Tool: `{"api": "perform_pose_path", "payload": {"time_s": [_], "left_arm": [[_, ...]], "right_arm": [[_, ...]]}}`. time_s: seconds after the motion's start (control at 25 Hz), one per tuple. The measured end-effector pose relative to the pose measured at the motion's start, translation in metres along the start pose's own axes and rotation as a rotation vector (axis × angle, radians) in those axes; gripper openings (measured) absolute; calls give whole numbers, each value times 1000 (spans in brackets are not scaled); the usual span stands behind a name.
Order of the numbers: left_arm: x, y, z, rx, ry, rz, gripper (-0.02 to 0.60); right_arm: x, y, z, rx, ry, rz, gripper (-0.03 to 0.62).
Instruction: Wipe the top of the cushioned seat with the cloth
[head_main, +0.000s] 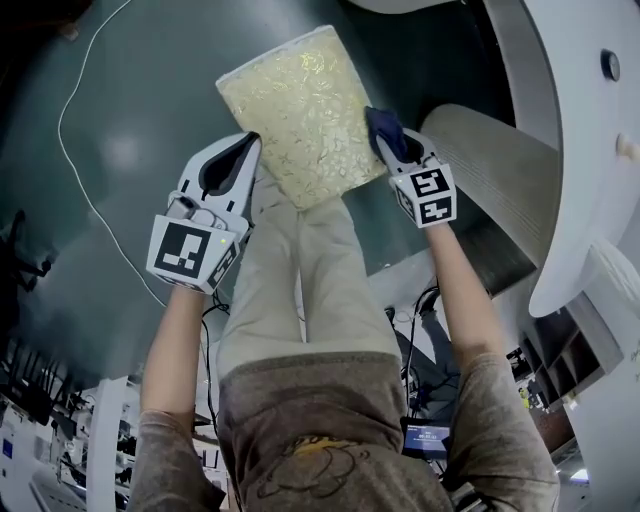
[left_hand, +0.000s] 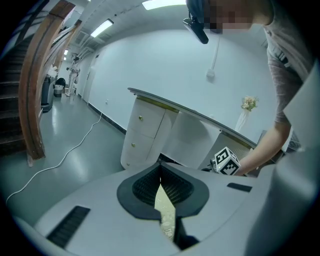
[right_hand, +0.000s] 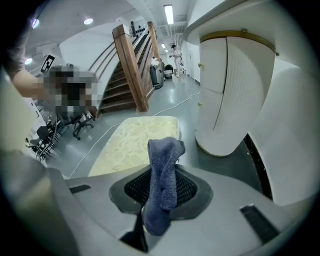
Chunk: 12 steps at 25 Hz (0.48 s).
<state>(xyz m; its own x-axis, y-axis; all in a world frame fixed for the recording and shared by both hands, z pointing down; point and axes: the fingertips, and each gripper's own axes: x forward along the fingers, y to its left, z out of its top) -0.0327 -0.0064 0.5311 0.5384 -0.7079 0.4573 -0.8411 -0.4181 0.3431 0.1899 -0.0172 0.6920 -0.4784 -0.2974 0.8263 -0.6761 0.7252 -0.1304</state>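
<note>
Clamps blue cloth in right tongs, cushioned seat just ahead. Holds left tongs closed, empty, beside it. Press cloth flat; sweep overlapping strokes toward left tongs.

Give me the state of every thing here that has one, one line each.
left tool: shut, empty.
right tool: shut on the cloth.
cloth: bunched, pinched between the jaws.
cushioned seat: standing on the floor, top bare.
cabinet doors: closed.
cable: lying loose on the floor.
</note>
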Motion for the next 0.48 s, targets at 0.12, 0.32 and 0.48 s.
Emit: {"api": "perform_pose_path", "payload": {"time_s": [0.12, 0.32, 0.48], "left_arm": [[-1, -6, 0, 11, 2, -14, 18], [-3, -14, -2, 22, 11, -27, 18], [-4, -19, -5, 22, 16, -37, 18]], "right_arm": [[-4, 38, -3, 18, -31, 53, 89], [-3, 102, -9, 40, -53, 149, 89], [-1, 147, -14, 53, -51, 218, 89]]}}
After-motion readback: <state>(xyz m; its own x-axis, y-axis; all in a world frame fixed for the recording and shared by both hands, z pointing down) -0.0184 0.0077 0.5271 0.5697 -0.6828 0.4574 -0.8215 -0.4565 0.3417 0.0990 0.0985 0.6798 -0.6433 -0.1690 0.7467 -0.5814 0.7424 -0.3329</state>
